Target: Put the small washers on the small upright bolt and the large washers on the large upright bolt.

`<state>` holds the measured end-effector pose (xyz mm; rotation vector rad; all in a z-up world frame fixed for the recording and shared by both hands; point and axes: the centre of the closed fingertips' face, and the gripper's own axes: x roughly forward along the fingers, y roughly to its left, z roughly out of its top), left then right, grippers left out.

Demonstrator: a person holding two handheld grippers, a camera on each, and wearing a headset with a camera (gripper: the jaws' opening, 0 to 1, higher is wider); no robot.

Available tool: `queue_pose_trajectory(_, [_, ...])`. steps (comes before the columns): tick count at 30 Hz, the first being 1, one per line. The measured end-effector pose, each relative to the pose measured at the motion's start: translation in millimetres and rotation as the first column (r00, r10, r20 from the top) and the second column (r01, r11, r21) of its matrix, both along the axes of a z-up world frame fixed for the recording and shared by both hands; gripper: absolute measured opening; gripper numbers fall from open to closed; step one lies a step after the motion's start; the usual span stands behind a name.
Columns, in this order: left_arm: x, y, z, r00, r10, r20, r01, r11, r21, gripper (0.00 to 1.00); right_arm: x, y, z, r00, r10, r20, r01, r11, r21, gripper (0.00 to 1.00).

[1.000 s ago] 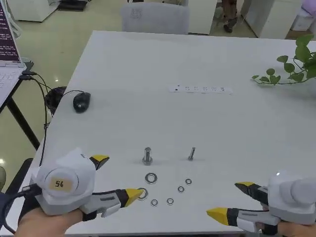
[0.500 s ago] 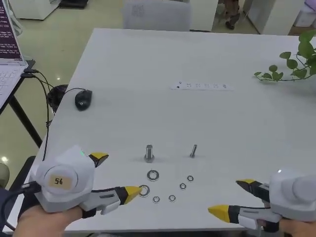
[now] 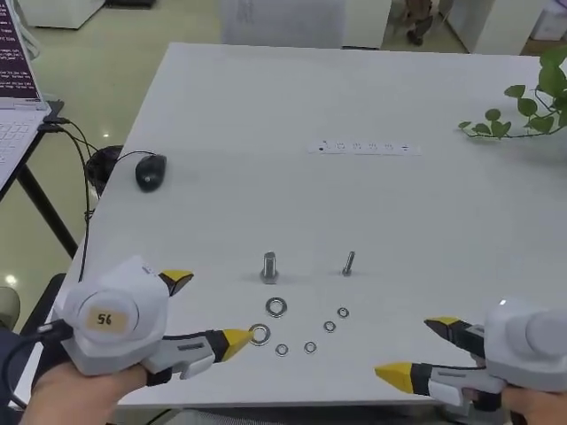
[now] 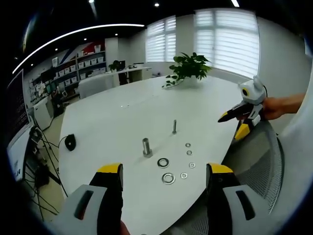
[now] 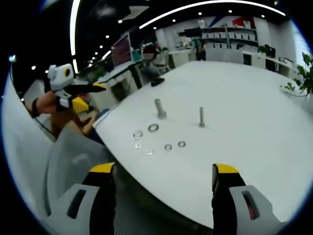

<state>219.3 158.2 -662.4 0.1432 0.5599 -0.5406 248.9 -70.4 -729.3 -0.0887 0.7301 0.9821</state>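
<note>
- Head view puts the left gripper (image 3: pixel 208 310) at the near left edge of the table (image 3: pixel 266 124). Its yellow-tipped jaws are spread wide and grasp nothing.
- The right gripper (image 3: pixel 415 348) sits at the near right edge. Its jaws are likewise parted, with nothing between them.
- The left gripper's nearer jaw tip lies just beside one large washer (image 3: pixel 260 335). Whether it touches the washer cannot be told.
- The second large washer (image 3: pixel 276 307) lies flat just beyond the first, between it and the large bolt (image 3: pixel 269 266).
- Four small washers lie flat in a loose arc to the right of the large ones: two nearer the edge (image 3: pixel 282 350) (image 3: pixel 310 347) and two farther in (image 3: pixel 330 327) (image 3: pixel 343 312).
- The large bolt stands upright on its head, with no washer on it.
- The small bolt (image 3: pixel 349 263) stands upright to its right, well apart from it and also bare.
- In the left gripper view, the bolts and washers lie ahead between the jaws. The right gripper shows at the far right, held by a hand.
- Farther out on the table are a white power strip (image 3: pixel 365 147), a black mouse (image 3: pixel 151 172) near the left edge, and a green plant (image 3: pixel 527 97) at the far right.
- An open laptop (image 3: pixel 13 80) sits on a separate desk at the left.
</note>
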Motion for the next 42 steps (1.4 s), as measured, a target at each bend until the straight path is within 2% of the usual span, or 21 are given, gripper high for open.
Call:
queue_pose_trajectory(14, [-1.5,0.6,-0.3,1.0,0.001,-0.001,-0.001,1.0,-0.001,0.69,-0.6,2.8,0.0,1.0,0.009,-0.004,-0.009,1.0,0.001,0.8])
queue_pose_trajectory(25, [0.0,0.4,10.3,1.0,0.0,0.025,0.0,1.0,-0.003,0.69,2.1,5.9,7.7,1.0,0.0,0.011,0.0,1.0,0.021,0.79])
queue_pose_trajectory(34, [-4.7,-5.2,6.6,1.0,-0.005,0.007,0.005,1.0,-0.003,0.69,-2.2,2.3,-3.3,1.0,0.02,-0.009,-0.02,1.0,-0.005,0.78])
queue_pose_trajectory(38, [-3.8,-4.1,6.4,1.0,0.0,0.004,0.0,1.0,-0.003,0.68,0.8,5.0,-9.3,0.998,0.066,-0.006,-0.066,0.997,-0.05,0.76])
queue_pose_trajectory(42, [-1.9,-1.5,7.3,1.0,0.006,0.006,-0.006,1.0,-0.002,0.68,9.7,9.6,-20.2,0.993,0.12,-0.005,-0.12,0.987,-0.11,0.66])
